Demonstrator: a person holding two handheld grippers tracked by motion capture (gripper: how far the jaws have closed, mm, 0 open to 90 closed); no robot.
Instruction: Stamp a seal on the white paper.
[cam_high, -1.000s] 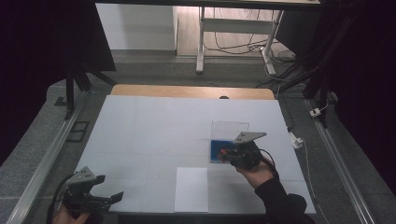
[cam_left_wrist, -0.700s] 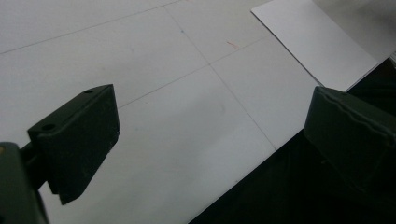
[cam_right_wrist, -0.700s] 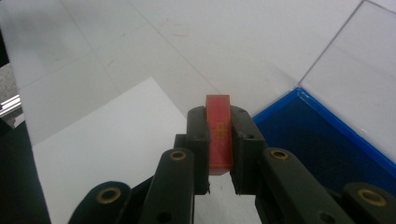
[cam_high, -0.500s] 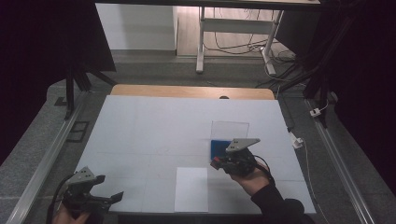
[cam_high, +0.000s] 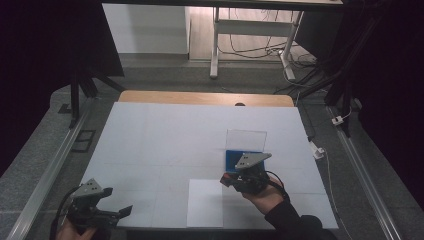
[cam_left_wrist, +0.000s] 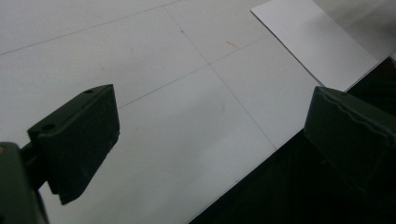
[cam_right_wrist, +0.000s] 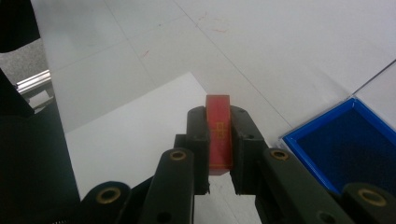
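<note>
Comparing with a second ago, the right gripper (cam_high: 231, 180) has been pulled back from the blue ink pad (cam_high: 233, 161) and swung left toward the white sheet of paper (cam_high: 205, 202), so it looks like the inking part has been done and the stamping part is what's being lined up. The pad itself hasn't been shifted; it sits just beyond the gripper with its clear lid (cam_high: 245, 140) stood up behind it.

The red stamp (cam_right_wrist: 218, 133) is clamped tight between the right gripper's (cam_right_wrist: 219, 140) jaws, held over the near right edge of the paper (cam_right_wrist: 140, 135), with the blue pad (cam_right_wrist: 345, 149) off to the side in that gripper's view. It's a slim red block, narrow face up, with some fine gold marking printed down it that can't be read. Its bottom face can't be seen, so whether ink was actually picked up can't be told.

The left gripper (cam_high: 102, 210) is parked at the near left corner of the table (cam_high: 150, 140), jaws spread wide with nothing between them, and hasn't been moved at all.
</note>
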